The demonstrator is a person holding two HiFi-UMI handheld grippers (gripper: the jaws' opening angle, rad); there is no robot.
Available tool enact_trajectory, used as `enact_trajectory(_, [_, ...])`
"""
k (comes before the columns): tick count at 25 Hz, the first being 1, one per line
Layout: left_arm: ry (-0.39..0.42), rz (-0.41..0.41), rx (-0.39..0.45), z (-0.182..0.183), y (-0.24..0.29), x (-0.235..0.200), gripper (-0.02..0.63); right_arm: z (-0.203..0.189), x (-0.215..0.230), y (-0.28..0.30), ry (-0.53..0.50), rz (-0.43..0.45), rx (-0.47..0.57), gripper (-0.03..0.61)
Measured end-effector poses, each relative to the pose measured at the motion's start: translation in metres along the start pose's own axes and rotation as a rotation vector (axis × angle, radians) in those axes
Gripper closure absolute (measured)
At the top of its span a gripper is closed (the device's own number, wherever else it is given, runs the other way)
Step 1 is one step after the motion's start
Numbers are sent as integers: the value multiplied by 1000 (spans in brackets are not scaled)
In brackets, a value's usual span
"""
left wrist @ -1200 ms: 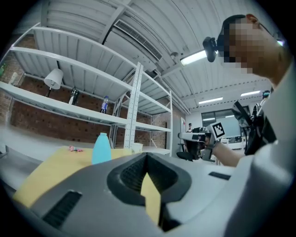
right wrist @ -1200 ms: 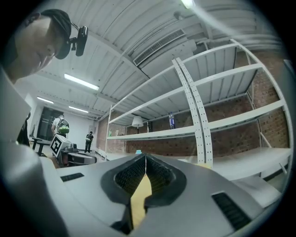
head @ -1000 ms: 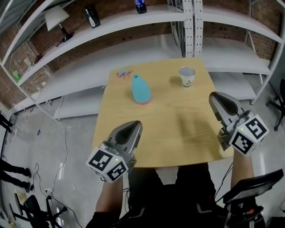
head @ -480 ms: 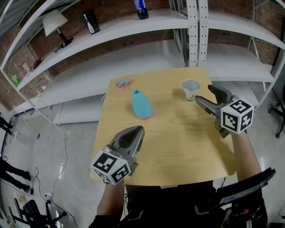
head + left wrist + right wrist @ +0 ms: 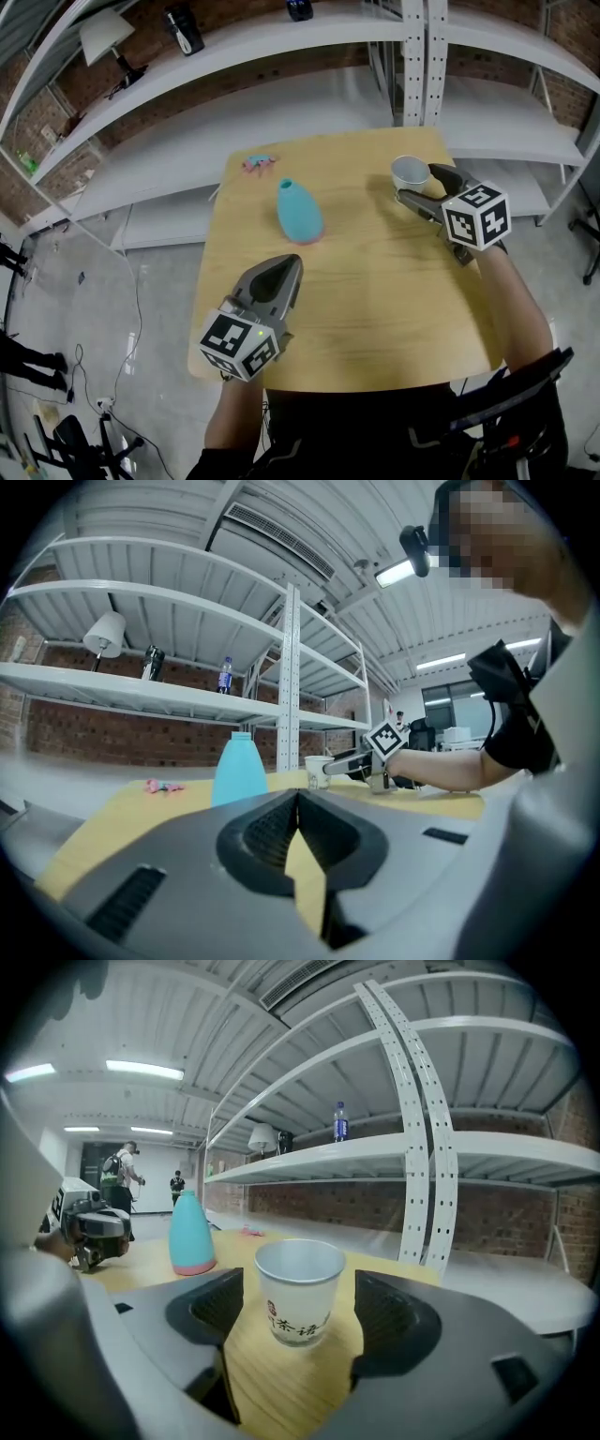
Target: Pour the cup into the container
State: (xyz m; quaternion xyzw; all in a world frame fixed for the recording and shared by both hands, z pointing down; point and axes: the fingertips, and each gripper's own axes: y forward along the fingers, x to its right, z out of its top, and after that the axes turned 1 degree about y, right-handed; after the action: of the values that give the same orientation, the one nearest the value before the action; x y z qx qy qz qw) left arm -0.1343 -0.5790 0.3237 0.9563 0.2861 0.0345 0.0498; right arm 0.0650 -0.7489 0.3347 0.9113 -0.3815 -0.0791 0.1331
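A wooden table bears paper cup, blue bottle, pink object

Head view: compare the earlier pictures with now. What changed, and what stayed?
The right tongs moved forward to the paper cup; their jaws have just been opening, and the cup stands between them, ungripped. Cup and blue container stayed; left tongs stayed shut.

The white paper cup, at the table's far right, carries the only print. It is a small red emblem above a row of dark Chinese characters. The first looks like 茶; the others are too soft to read surely. The left gripper's cube and the right gripper's cube bear black-and-white square code markers, no letters. The label on the bottle on the far shelf is too small to read.
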Motion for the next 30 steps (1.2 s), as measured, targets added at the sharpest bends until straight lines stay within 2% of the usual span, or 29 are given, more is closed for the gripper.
enact_trajectory(4, [-7,-18,-5,-4,4,-7,612,-7,-3,15,7,23,-24,227])
enact_trajectory(9, [-7,0,-19,-11,10,-14,612,-9,4,24,44,-4,-24,227])
enact_trajectory(15, [-32,-6,-27,-14,14,-15,612,-11,2,31,53,3,-54,232])
enact_trajectory(17, [-32,-10,-31,-15,15,-15,612,-12,1,31,62,2,-51,256])
enact_trajectory(30, [-35,-8,-28,-15,15,-16,612,-3,-1,24,68,-7,-28,278])
